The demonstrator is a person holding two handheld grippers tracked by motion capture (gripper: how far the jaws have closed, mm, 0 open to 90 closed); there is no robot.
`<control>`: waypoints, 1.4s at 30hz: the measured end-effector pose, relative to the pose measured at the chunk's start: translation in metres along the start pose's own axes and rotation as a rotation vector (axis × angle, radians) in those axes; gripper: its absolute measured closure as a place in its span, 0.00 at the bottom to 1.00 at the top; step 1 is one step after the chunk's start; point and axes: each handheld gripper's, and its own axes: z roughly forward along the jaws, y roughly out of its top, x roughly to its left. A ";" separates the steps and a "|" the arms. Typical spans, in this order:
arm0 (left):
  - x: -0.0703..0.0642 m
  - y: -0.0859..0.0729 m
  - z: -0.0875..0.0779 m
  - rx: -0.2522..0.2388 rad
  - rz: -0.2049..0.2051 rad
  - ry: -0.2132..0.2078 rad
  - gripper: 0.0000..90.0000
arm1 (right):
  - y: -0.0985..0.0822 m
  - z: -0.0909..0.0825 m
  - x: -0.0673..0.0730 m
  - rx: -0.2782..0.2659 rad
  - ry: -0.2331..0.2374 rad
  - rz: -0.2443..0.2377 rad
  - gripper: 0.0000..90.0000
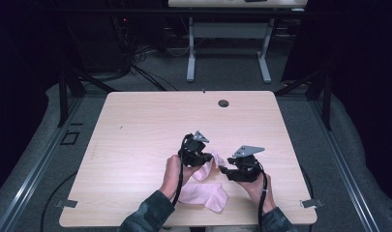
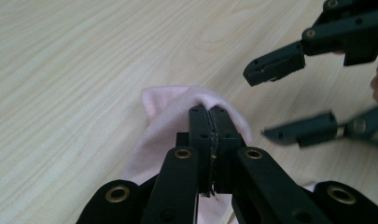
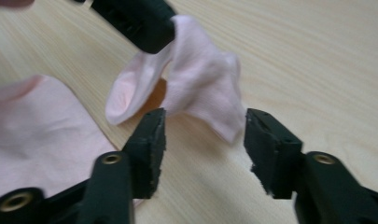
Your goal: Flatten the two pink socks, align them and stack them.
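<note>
Two pale pink socks are on the wooden table (image 1: 145,125). One sock (image 1: 203,194) (image 3: 32,135) lies flat near the front edge. The other sock (image 1: 209,166) (image 2: 168,107) (image 3: 200,79) is lifted at one end, with my left gripper (image 1: 207,159) (image 2: 209,112) (image 3: 164,28) shut on its fold. Its loose end hangs down to the table. My right gripper (image 1: 223,169) (image 2: 260,105) (image 3: 203,126) stands open just to the right of it. Its jaws are spread on either side of the hanging end, and their pads are clear of the cloth.
The table has a round cable hole (image 1: 223,103) near its far edge. Metal brackets (image 1: 67,203) sit at the front corners. Beyond the table stand a white-legged desk (image 1: 227,34) and floor cables (image 1: 140,67). Dark curtains close in both sides.
</note>
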 end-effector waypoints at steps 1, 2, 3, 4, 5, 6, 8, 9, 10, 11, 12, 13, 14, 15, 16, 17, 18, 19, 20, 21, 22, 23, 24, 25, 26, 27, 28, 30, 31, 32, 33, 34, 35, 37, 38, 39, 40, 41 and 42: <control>0.001 0.001 0.000 -0.005 -0.007 -0.008 1.00 | 0.000 0.001 0.004 -0.004 -0.010 -0.017 0.47; 0.001 0.002 0.000 -0.010 -0.011 -0.007 0.99 | 0.000 0.003 0.008 -0.013 -0.022 -0.034 0.45; 0.001 0.002 -0.001 -0.012 -0.008 -0.012 1.00 | 0.001 0.006 0.012 -0.019 -0.056 -0.060 0.46; 0.001 0.002 -0.001 -0.013 -0.007 -0.012 1.00 | 0.002 0.009 0.014 -0.023 -0.072 -0.080 0.48; 0.001 0.002 -0.002 -0.017 -0.008 -0.010 0.99 | 0.002 0.010 0.015 -0.023 -0.098 -0.094 0.51; 0.001 0.002 -0.003 -0.016 -0.001 -0.014 1.00 | 0.003 0.011 0.015 -0.028 -0.124 -0.111 0.57; 0.004 0.001 -0.004 -0.019 0.000 -0.024 0.99 | 0.005 0.012 0.012 -0.055 -0.125 -0.115 0.71; 0.004 0.000 -0.005 -0.025 -0.002 -0.036 0.99 | 0.006 0.011 0.010 -0.061 -0.122 -0.121 0.78; 0.004 0.000 -0.006 -0.029 -0.003 -0.033 0.99 | 0.007 0.009 0.009 -0.070 -0.110 -0.128 0.83; 0.005 -0.001 -0.007 -0.025 0.008 -0.035 0.99 | 0.009 0.008 0.008 -0.082 -0.105 -0.137 0.87; 0.005 -0.002 -0.007 -0.031 0.007 -0.043 0.99 | 0.011 0.006 0.008 -0.079 -0.088 -0.153 0.91; 0.006 -0.003 -0.008 -0.033 0.006 -0.044 0.99 | 0.013 0.004 0.008 -0.075 -0.099 -0.161 0.94; 0.005 -0.003 -0.009 -0.041 0.000 -0.047 0.99 | 0.016 0.002 0.007 -0.068 -0.095 -0.163 0.95; 0.006 -0.005 -0.010 -0.046 0.004 -0.053 0.99 | 0.018 0.000 0.006 -0.065 -0.092 -0.162 0.96; 0.005 -0.006 -0.011 -0.049 0.005 -0.052 0.99 | 0.020 -0.003 0.007 -0.067 -0.095 -0.167 0.96; 0.006 -0.007 -0.011 -0.055 0.010 -0.057 0.99 | 0.022 -0.006 0.007 -0.059 -0.091 -0.167 0.96; 0.006 -0.009 -0.011 -0.060 0.010 -0.064 0.99 | 0.025 -0.009 0.007 -0.047 -0.085 -0.157 0.96; 0.006 -0.010 -0.012 -0.063 0.014 -0.059 0.98 | 0.027 -0.012 0.007 -0.045 -0.087 -0.151 0.96; 0.006 -0.011 -0.012 -0.066 0.014 -0.058 0.95 | 0.030 -0.014 0.007 -0.037 -0.081 -0.137 0.96; 0.005 -0.013 -0.012 -0.081 0.011 -0.058 0.90 | 0.034 -0.016 0.008 -0.017 -0.082 -0.129 0.96; 0.003 -0.015 -0.013 -0.084 0.015 -0.041 0.84 | 0.037 -0.019 0.009 -0.013 -0.085 -0.121 0.97; 0.003 -0.015 -0.013 -0.084 0.015 -0.041 0.76 | 0.041 -0.020 0.009 0.004 -0.082 -0.105 0.97; -0.005 -0.023 -0.015 -0.111 0.018 -0.014 0.65 | 0.047 -0.023 0.011 0.016 -0.084 -0.088 0.97; -0.009 -0.027 -0.017 -0.111 0.029 0.010 0.59 | 0.050 -0.025 0.011 0.024 -0.080 -0.070 0.97; -0.014 -0.031 -0.017 -0.113 0.032 0.030 0.53 | 0.054 -0.026 0.011 0.039 -0.072 -0.058 0.96; -0.018 -0.035 -0.018 -0.122 0.034 0.049 0.49 | 0.056 -0.027 0.012 0.036 -0.073 -0.046 0.96; -0.024 -0.040 -0.017 -0.128 0.022 0.054 0.46 | 0.059 -0.029 0.013 0.043 -0.078 -0.042 0.97; -0.033 -0.045 -0.012 -0.119 0.033 0.099 0.42 | 0.065 -0.030 0.016 0.055 -0.074 -0.029 0.97; -0.036 -0.046 -0.009 -0.100 0.042 0.112 0.41 | 0.067 -0.030 0.018 0.061 -0.078 -0.025 0.96; -0.038 -0.047 -0.003 -0.084 0.038 0.134 0.40 | 0.068 -0.029 0.019 0.069 -0.081 -0.025 0.96; -0.039 -0.047 0.001 -0.065 0.036 0.146 0.39 | 0.069 -0.029 0.019 0.060 -0.082 -0.023 0.97; -0.040 -0.047 0.005 -0.049 0.035 0.161 0.39 | 0.071 -0.029 0.020 0.071 -0.084 -0.016 0.96; -0.040 -0.047 0.008 -0.043 0.026 0.169 0.40 | 0.071 -0.029 0.020 0.069 -0.086 -0.013 0.96; -0.039 -0.046 0.013 -0.020 0.025 0.192 0.47 | 0.071 -0.029 0.019 0.071 -0.076 0.000 0.96; -0.038 -0.047 0.015 -0.021 0.017 0.200 0.52 | 0.070 -0.029 0.019 0.065 -0.077 0.012 0.96; -0.036 -0.047 0.018 -0.001 0.018 0.208 0.58 | 0.069 -0.028 0.018 0.063 -0.074 0.016 0.96; -0.034 -0.048 0.019 0.002 0.022 0.211 0.67 | 0.067 -0.028 0.017 0.066 -0.066 0.022 0.96; -0.032 -0.050 0.019 0.005 0.020 0.205 0.72 | 0.066 -0.029 0.017 0.064 -0.066 0.024 0.96; -0.029 -0.051 0.019 0.013 0.021 0.193 0.81 | 0.065 -0.030 0.016 0.065 -0.066 0.023 0.96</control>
